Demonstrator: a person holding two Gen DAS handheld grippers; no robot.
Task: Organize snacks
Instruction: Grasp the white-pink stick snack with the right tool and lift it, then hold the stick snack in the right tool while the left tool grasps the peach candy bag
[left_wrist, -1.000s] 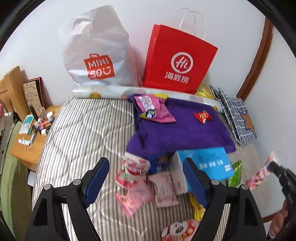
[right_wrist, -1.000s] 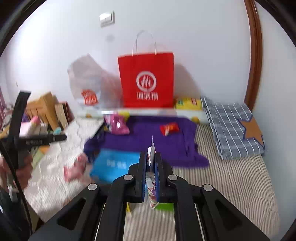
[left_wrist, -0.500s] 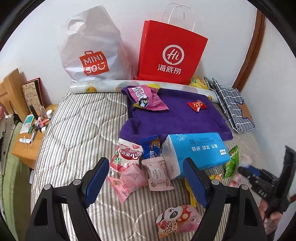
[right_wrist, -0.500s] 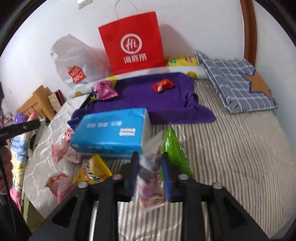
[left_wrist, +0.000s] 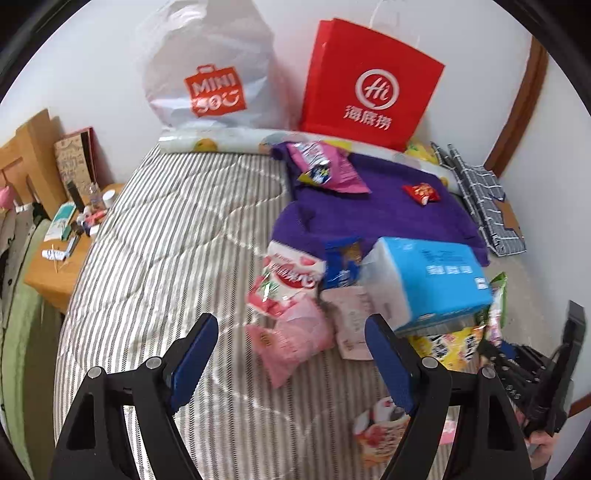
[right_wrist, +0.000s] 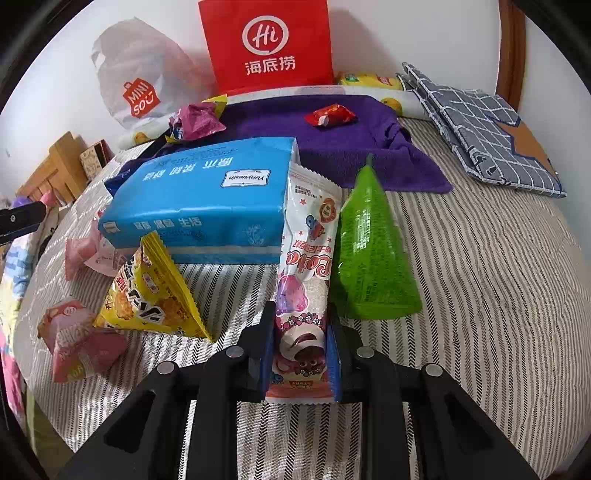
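Snack packets lie scattered on a striped bed. My right gripper (right_wrist: 301, 325) is low over the bed, its jaws closing. A white and pink lollipop packet (right_wrist: 310, 236) lies flat between them, leaning on the blue tissue pack (right_wrist: 199, 192); the pads flank its edges without visibly squeezing it. A green packet (right_wrist: 369, 251) stands to its right and a yellow packet (right_wrist: 151, 291) to its left. My left gripper (left_wrist: 290, 325) hangs open over pink packets (left_wrist: 291, 332), holding nothing. A red candy (right_wrist: 330, 115) and a purple-pink packet (left_wrist: 325, 170) rest on the purple towel (left_wrist: 388, 218).
A red paper bag (left_wrist: 369, 85) and a white plastic bag (left_wrist: 210, 70) lean on the wall at the back. A checked cushion (right_wrist: 476, 125) lies at the right. A wooden bedside table (left_wrist: 62, 258) with small items stands to the left. The bed's left half is bare.
My right gripper came down to the bed beside the blue pack, its jaws parted, and the packet turned from edge-on to flat. My left gripper sank a little toward the pink packets.
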